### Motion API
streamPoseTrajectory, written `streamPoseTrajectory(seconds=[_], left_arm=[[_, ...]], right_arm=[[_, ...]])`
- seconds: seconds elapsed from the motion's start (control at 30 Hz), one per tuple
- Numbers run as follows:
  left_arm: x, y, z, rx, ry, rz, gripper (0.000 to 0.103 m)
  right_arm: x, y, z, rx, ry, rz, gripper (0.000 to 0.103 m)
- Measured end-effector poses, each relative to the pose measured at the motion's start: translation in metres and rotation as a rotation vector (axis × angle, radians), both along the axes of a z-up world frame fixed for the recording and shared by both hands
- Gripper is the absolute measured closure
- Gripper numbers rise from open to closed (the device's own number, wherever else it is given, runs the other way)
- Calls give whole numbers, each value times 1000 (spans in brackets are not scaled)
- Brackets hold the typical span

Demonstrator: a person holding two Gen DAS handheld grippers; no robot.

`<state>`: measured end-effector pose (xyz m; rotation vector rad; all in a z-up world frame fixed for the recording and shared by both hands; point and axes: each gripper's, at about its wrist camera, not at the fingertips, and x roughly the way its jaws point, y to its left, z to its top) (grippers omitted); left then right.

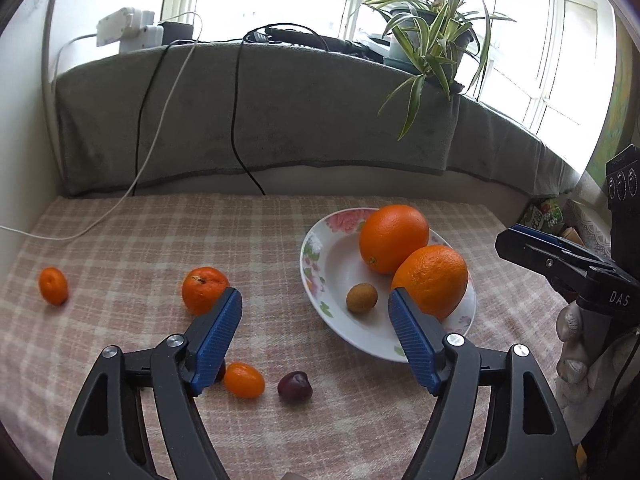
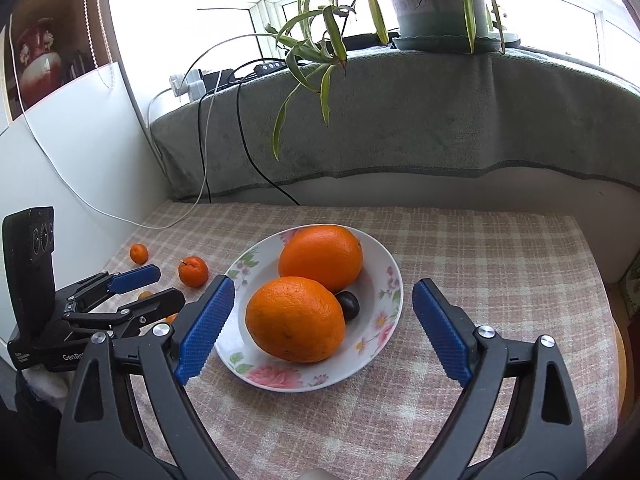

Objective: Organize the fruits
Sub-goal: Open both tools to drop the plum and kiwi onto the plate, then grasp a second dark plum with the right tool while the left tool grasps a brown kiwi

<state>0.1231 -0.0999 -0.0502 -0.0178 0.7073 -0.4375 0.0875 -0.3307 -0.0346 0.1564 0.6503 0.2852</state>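
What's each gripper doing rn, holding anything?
Left gripper: open, empty, above the cloth beside the plate.
Right gripper: open, empty, jaws either side of the plate.

From my right wrist, the near orange (image 2: 295,319) covers most of a dark plum-like fruit (image 2: 349,305) and the lower edge of the far orange (image 2: 321,258) on the floral plate (image 2: 382,280). My left gripper (image 2: 146,284) hides two small orange fruits behind its fingers; only slivers show. From my left wrist, my blue pad (image 1: 214,336) hides part of a tangerine (image 1: 204,289) and most of a dark fruit beside the kumquat (image 1: 244,379). My right gripper (image 1: 520,240) is cut off at the right edge.
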Motion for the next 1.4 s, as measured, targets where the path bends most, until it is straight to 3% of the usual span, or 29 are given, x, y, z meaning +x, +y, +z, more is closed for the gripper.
streamPoseTrajectory(seconds=[0.5, 0.73, 0.87, 0.97, 1.13, 1.4], left_arm=[[-11, 88, -6, 39, 5, 176, 27], [-12, 126, -20, 7, 62, 262, 27], [-16, 134, -27, -12, 71, 262, 27], [-18, 134, -32, -25, 78, 246, 28], [-16, 129, -38, -46, 96, 210, 41], [-4, 124, -45, -65, 127, 184, 60]], right_arm=[[-26, 54, 5, 22, -29, 166, 10], [-32, 91, -13, 15, 13, 258, 10], [-33, 111, -28, -6, 40, 298, 12], [-28, 123, -38, -13, 80, 316, 26], [-19, 139, -54, -36, 134, 323, 46], [-5, 146, -69, -75, 178, 290, 56]])
